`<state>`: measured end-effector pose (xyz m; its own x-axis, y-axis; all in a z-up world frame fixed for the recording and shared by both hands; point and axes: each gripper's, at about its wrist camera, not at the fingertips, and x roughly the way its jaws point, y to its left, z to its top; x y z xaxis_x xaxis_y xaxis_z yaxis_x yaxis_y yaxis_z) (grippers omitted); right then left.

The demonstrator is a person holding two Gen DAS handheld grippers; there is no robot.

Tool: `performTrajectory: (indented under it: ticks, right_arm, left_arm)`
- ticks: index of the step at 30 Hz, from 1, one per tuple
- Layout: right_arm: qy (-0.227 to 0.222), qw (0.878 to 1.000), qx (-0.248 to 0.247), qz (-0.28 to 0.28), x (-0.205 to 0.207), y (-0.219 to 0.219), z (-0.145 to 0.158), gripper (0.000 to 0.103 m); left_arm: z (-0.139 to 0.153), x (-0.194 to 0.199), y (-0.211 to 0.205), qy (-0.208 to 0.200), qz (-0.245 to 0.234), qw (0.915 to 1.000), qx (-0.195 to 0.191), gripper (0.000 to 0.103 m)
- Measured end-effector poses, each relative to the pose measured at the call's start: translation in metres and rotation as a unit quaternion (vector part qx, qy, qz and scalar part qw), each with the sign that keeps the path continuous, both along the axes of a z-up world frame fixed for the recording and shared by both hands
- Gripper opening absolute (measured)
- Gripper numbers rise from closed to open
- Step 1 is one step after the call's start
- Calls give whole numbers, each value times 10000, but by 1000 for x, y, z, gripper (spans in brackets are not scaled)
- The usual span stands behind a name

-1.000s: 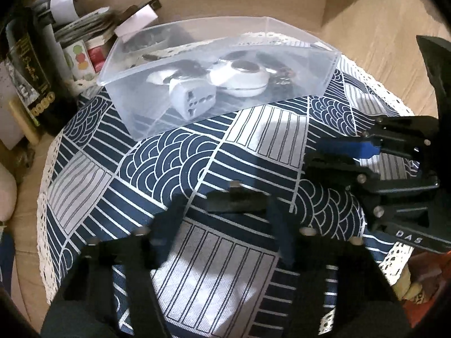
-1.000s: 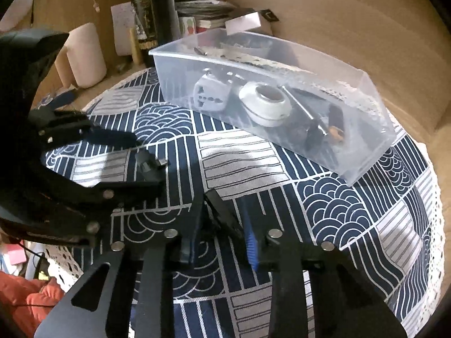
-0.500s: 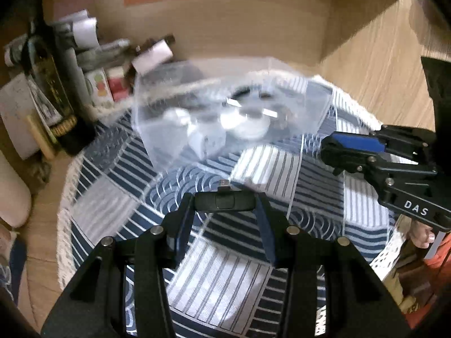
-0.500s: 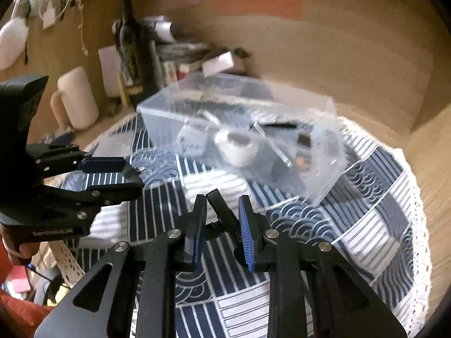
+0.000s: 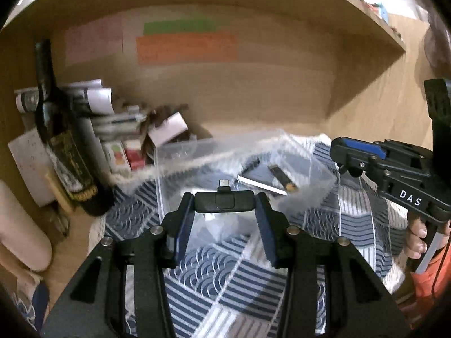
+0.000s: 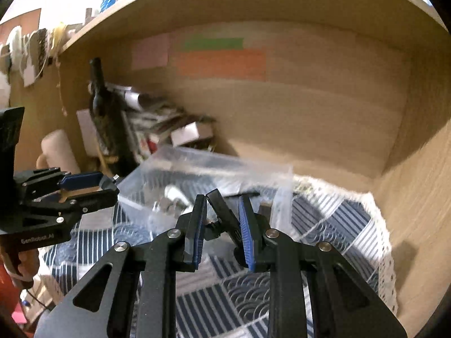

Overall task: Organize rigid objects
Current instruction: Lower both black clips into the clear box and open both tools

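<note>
My left gripper [image 5: 225, 204] pinches a black USB-C adapter [image 5: 222, 204] above the clear bin [image 5: 310, 163]; my right gripper [image 6: 222, 219] clamps a black clip [image 6: 222, 215] before that bin.

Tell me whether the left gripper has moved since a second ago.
Yes. The left gripper, shut on the black dongle, has lifted off the patterned tablecloth and now sits up against the clear bin, where earlier it was low over the cloth.
</note>
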<state>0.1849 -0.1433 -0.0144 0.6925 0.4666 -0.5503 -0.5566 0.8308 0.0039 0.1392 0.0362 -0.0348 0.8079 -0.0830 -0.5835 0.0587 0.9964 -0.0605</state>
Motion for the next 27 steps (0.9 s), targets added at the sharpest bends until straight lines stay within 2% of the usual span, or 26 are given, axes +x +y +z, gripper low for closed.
performTrajectory:
  ticks: [5,9,19,27]
  right_arm:
    - [-39,10000,-73,-34,22,8,0,21]
    - [116,9998,-177,3,41,17,-9,21]
    - [742,9958,-514,132,79,38,-58,21]
    - [1052,9925,-618,62,93,42,-85,22]
  left_arm:
    - [6,21,3,-42,7,10000,-2,43]
    - [2,44,5,106,-29,9999,-72,43]
    - [-39,95,5,786,-147,9968,-55,43]
    - [-54,106,6,872,-91,9961,-52,45]
